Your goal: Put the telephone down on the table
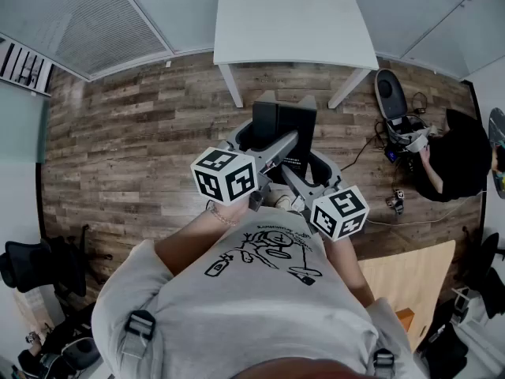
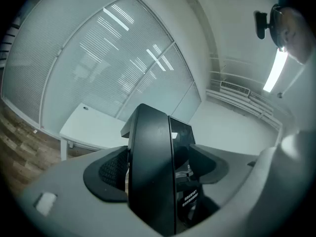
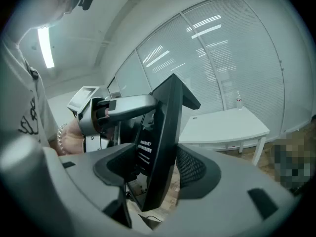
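Observation:
The black telephone [image 1: 284, 125] is held up in the air over the wooden floor, short of the white table [image 1: 293, 24]. My left gripper [image 1: 268, 150] and right gripper [image 1: 304, 181] both clamp it from my side. In the left gripper view the telephone [image 2: 150, 172] stands upright between the pads of the left gripper [image 2: 157, 172], which is shut on it. The right gripper view shows the telephone [image 3: 163, 147] as a tilted slab in the right gripper [image 3: 155, 174], also shut on it. Behind it there, the left gripper's grey finger [image 3: 123, 107] presses its upper part.
The table [image 3: 224, 127] carries a small bottle at its far edge. At the right, a person in black [image 1: 458, 160] crouches by an open bag [image 1: 390, 93] and cables. A wooden board [image 1: 410, 279] lies lower right, and office chairs [image 1: 39, 263] stand lower left.

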Demonstrator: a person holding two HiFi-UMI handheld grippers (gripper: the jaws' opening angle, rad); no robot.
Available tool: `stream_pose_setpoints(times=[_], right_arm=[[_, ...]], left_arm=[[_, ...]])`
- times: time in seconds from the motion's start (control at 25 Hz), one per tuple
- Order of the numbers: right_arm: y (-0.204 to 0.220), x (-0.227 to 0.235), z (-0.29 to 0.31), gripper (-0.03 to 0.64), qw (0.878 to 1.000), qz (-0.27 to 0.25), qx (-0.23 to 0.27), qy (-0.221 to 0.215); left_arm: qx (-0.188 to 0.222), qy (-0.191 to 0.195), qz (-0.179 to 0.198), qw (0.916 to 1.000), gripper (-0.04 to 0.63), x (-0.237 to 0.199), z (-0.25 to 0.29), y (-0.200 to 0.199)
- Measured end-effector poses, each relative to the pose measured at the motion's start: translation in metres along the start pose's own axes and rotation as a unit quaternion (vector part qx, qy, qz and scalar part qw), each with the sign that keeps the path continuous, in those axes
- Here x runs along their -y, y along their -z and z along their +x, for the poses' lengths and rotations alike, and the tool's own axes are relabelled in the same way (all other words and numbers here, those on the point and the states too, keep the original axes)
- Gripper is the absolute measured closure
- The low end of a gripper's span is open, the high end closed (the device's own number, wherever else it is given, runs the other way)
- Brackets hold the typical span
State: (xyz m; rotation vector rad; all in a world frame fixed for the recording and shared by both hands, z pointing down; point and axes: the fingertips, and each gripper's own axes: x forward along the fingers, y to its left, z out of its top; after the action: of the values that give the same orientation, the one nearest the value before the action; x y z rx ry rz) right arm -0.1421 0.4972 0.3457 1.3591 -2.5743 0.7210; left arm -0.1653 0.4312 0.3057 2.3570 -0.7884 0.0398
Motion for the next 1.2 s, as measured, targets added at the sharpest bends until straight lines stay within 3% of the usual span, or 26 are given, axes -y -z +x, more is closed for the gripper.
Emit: stream_pose_setpoints(times=[0.76,1.2], right_arm=[[-0.016,-0.017,0.067,0.368,1.0,0.011,0.006,0.008],[-0.028,0.007,0.085,0.368,1.0,0.018,0.004,0.015]], left_arm=[[-0.003,0.002,0.001,1.0,0.235,-0.059,-0.015,-0.034],[-0.008,0.007,-0.006,0.9999,0.235,-0.075,0.011,-0.046]])
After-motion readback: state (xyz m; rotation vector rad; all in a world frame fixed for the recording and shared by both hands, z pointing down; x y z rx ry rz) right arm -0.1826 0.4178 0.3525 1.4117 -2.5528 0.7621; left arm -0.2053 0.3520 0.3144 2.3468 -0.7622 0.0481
